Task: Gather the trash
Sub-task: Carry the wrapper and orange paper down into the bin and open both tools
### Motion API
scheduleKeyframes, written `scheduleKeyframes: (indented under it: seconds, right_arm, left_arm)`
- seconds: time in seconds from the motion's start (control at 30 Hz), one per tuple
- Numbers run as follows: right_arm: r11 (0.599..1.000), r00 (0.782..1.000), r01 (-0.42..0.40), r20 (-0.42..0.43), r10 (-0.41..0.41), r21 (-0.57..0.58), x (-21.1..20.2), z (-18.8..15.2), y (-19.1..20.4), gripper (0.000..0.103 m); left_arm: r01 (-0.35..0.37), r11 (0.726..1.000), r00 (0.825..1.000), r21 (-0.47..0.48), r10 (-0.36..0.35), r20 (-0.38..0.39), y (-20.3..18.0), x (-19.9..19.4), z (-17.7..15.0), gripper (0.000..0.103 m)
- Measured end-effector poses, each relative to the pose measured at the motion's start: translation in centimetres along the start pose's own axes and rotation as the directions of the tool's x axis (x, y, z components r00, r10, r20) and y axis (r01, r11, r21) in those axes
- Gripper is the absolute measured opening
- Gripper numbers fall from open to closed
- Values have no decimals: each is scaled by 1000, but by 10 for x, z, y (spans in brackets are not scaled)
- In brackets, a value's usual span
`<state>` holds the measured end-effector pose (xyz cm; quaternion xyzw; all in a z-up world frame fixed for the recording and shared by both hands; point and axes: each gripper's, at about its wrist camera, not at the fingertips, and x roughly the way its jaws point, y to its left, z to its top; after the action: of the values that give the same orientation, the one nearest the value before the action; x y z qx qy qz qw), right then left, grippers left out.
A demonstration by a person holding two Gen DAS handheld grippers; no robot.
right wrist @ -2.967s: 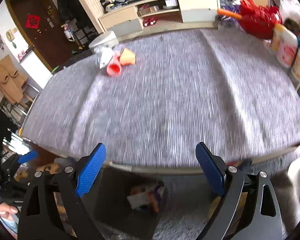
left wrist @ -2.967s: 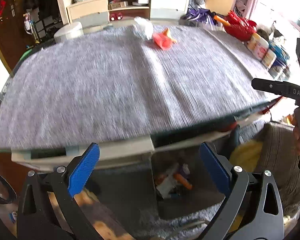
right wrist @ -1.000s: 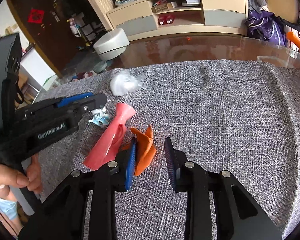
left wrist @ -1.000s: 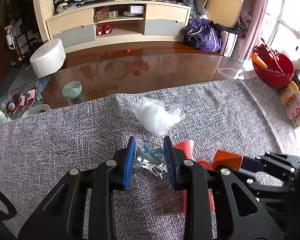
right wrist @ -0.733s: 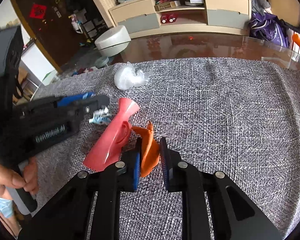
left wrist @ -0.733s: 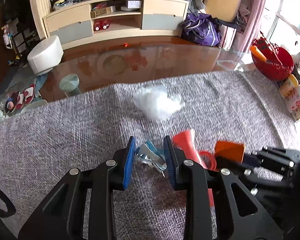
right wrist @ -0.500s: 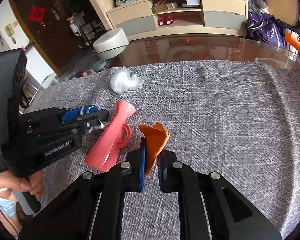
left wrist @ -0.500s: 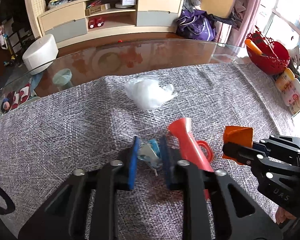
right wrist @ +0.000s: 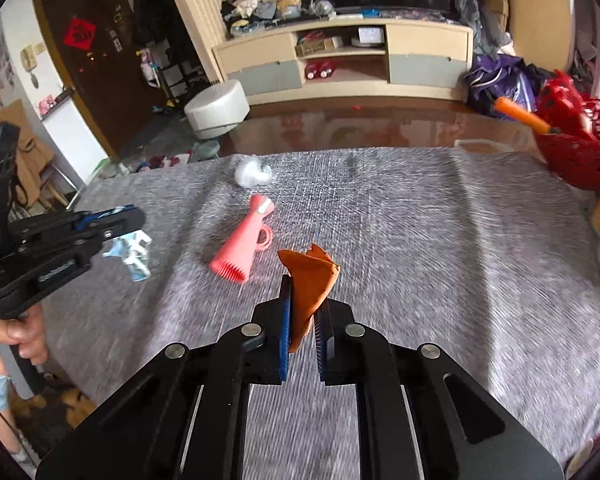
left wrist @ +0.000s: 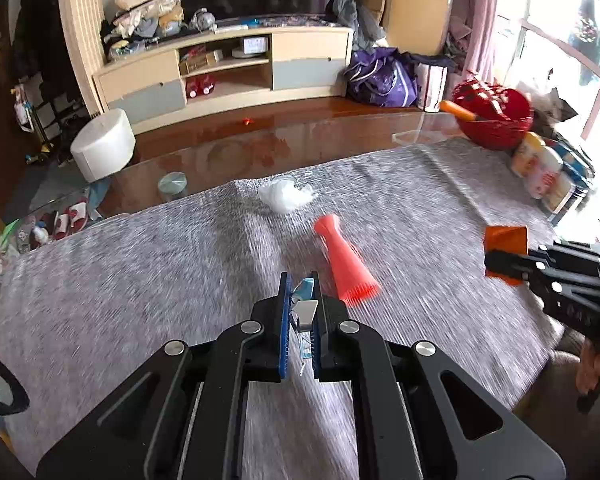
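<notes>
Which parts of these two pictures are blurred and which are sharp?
Left wrist view: grey cloth streaked, red cone smeared, left gripper crisp. Right wrist view: cloth and red basket blurred, right gripper and orange scrap sharp.

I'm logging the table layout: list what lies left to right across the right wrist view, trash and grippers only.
Left gripper → blue wrapper → coral brush → orange wrapper in the right gripper. The white bag is left out: it sits farther back, in line with the brush.
</notes>
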<state>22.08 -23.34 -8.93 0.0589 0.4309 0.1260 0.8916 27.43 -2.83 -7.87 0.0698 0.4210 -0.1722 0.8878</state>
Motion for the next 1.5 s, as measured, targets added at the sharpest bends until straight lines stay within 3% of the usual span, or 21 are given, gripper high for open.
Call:
scheduleKeyframes:
  seconds: [0.2, 0.5, 0.8, 1.03, 1.27, 1.5]
  right_arm:
    - [999, 999, -50, -2, 50, -15, -38, -34, 13, 12]
    - [992, 991, -128, -37, 127, -9, -69, -102, 37, 12]
    - [993, 984, -121, -130, 119, -8, -57, -167, 58, 12]
    - [992, 966, -121, -228, 122, 18, -32, -219, 64, 12]
    - [991, 948, -129, -291, 129, 18, -15, -247, 71, 12]
    - [991, 943, -123, -305, 133, 50, -6, -250, 64, 15]
  left_arm:
    - [24, 1000, 999, 12, -25, 23, -26, -58, -46, 7]
    - [85, 996, 996, -16, -85, -2, -63, -95, -128, 7]
    - [122, 991, 987, -61, -128, -98, -79, -85, -215, 7]
    - [117, 985, 971, -126, -140, -193, -81, -60, -267, 7]
    - [132, 980, 956, -152, -166, -243, -88, -43, -297, 8]
    - [143, 977, 945, -158, -183, -272, -92, -33, -305, 10]
